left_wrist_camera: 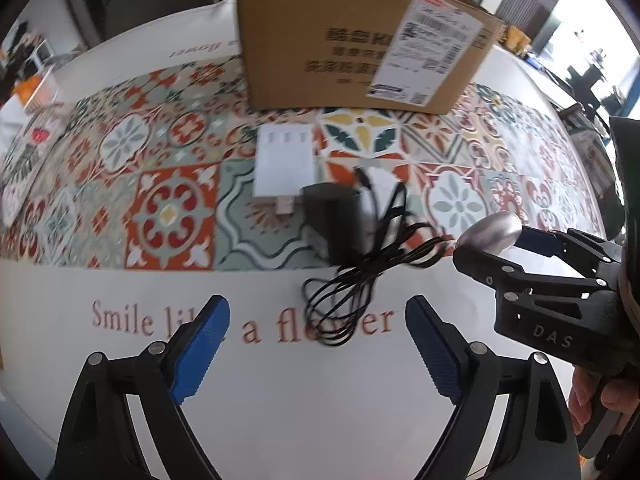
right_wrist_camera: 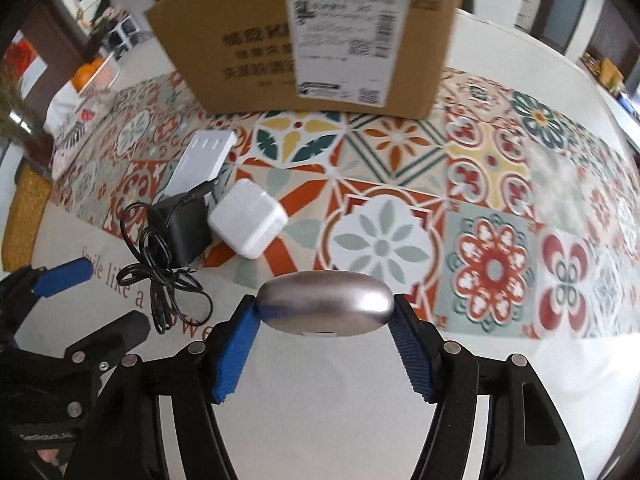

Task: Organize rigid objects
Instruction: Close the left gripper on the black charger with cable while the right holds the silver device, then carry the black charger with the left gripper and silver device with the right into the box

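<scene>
Two pads of my right gripper (right_wrist_camera: 325, 312) clamp the metal oval (right_wrist_camera: 326, 306) by its ends, raised above the table, in front of the cardboard box (right_wrist_camera: 304, 36). My left gripper (left_wrist_camera: 318, 344) hangs spread and empty near the black adapter (left_wrist_camera: 336, 222). I judge a level carry over the box rim suits this slippery piece best.

Each hand-held gripper (right_wrist_camera: 326, 312) — black linkage, silver rivets, ribbed blue pads (left_wrist_camera: 200, 350) — one stamped "DAS".
</scene>
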`<state>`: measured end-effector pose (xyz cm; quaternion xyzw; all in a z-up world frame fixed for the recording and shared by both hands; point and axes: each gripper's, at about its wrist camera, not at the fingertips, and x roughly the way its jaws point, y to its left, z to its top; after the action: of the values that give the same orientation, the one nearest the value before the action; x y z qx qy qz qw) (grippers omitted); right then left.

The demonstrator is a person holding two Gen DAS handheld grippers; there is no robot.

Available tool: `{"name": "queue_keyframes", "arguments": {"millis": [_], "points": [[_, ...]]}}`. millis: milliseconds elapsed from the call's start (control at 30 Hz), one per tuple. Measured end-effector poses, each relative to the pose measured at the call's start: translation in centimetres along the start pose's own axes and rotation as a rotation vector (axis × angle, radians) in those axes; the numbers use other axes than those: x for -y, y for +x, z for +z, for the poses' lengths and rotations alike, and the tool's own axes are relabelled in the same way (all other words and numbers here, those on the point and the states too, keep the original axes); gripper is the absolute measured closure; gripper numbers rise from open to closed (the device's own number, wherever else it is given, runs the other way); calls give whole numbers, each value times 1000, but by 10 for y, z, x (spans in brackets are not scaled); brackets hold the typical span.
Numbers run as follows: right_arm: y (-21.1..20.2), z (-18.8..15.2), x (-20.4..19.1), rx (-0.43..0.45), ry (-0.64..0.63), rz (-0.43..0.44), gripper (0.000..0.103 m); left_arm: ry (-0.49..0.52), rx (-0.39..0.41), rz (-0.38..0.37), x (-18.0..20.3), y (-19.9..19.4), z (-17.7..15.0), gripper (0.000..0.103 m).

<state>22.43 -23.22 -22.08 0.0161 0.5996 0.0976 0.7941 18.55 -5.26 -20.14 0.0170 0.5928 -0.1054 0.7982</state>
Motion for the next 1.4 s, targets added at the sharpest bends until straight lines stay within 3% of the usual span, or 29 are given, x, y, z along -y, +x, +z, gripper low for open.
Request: {"name": "queue_keyframes", "arguments": {"millis": [300,433,700,900,967,1167,1400], "points": [[-2,-8,18,-4,69,-8,37,38,8,0,18,18,17,26],[2,-8,19,-9,79,-8,37,44,-11,14,19,31,23,36],[10,-1,14,-25,83,22,37,4,-27,-30,14,50,33,57],[13,3,6,-31,75,28,37,-14,0,-55,8,53,33,63],[12,4,3,-32,68,28,37,-15,3,-65,5,52,31,70],[8,3,-10,-27,48,52,37,-38,-1,-118,-3,42,19,72],[5,-1,-17,-31,39,64,37,-48,33,-118,-7,27,7,72]]}}
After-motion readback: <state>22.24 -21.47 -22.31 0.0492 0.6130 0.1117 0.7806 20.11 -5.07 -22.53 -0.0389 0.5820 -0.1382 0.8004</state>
